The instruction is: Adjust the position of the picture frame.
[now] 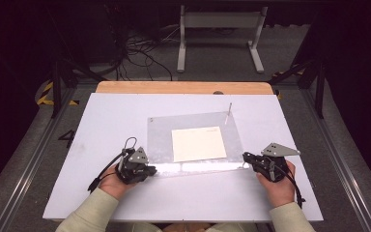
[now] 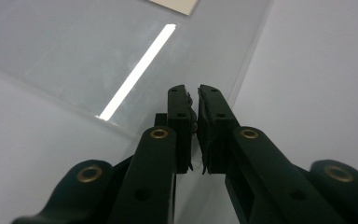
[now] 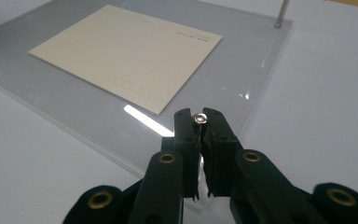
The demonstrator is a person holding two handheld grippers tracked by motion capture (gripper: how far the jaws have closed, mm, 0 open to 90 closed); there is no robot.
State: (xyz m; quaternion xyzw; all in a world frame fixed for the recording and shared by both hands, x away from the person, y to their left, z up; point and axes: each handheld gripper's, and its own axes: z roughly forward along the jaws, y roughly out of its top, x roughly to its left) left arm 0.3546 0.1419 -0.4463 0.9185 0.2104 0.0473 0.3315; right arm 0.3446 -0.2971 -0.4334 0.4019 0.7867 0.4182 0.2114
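White tabletop (image 1: pixel 101 125) bears clear plate (image 1: pixel 162 133), card (image 1: pixel 199 143), upright pin (image 1: pixel 229 112).

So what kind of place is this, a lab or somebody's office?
Probably a lab or recording studio: a white board on a wooden table, loose cables on grey carpet, dark surroundings, and a white metal stand behind.
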